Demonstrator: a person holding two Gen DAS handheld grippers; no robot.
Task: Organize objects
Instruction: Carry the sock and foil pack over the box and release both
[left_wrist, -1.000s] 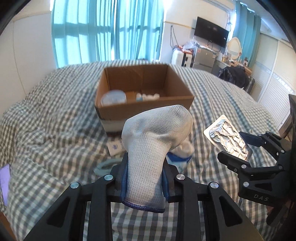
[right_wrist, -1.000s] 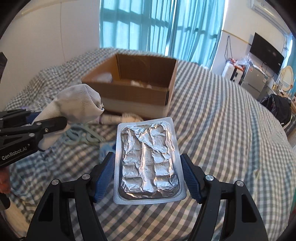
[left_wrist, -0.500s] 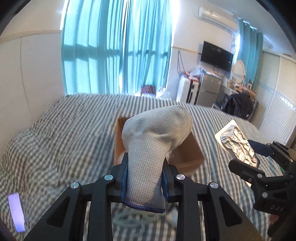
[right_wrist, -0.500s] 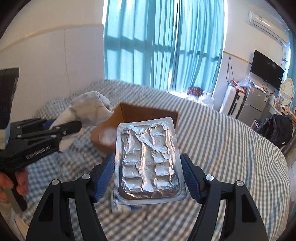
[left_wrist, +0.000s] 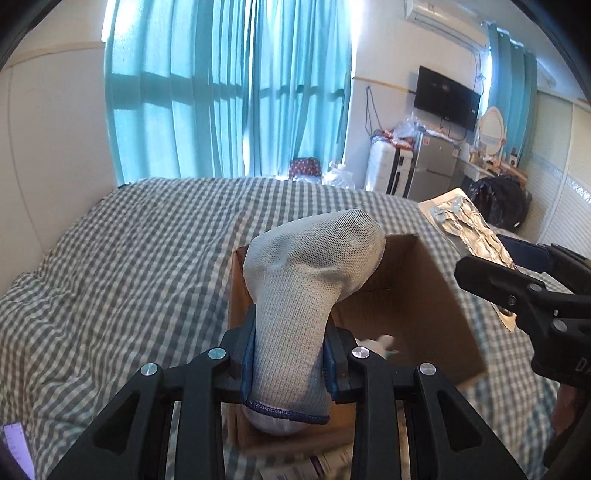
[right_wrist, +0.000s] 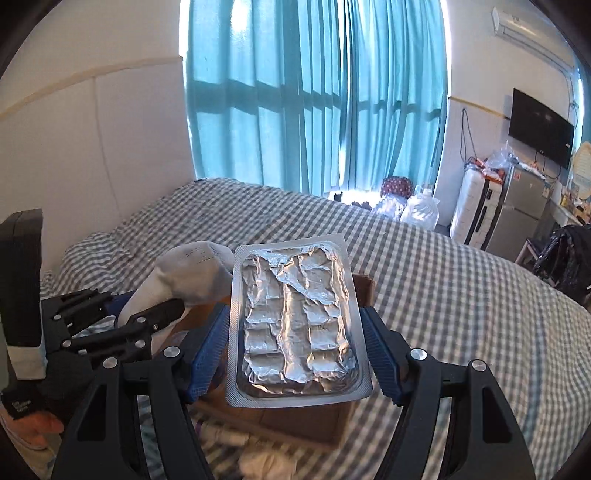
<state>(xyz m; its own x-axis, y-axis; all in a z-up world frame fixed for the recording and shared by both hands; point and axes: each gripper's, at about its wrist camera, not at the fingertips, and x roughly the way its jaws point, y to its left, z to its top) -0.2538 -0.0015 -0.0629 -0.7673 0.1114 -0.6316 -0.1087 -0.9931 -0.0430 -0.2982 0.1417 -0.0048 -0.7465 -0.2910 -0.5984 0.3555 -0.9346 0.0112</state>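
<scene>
The left gripper (left_wrist: 290, 360) has its fingers clamped on a grey knit sock (left_wrist: 303, 291), held above the open brown cardboard box (left_wrist: 413, 295) on the checked bed (left_wrist: 140, 266). The right gripper (right_wrist: 295, 350) pinches a silver foil blister pack (right_wrist: 295, 325) over that box.

A pale grey knit sock (left_wrist: 306, 280) with a dark blue hem, a crinkled silver foil blister pack (right_wrist: 295, 325), a brown cardboard box (left_wrist: 406, 291), grey-and-white checked bedding (left_wrist: 140, 258), turquoise curtains (left_wrist: 229, 88).
</scene>
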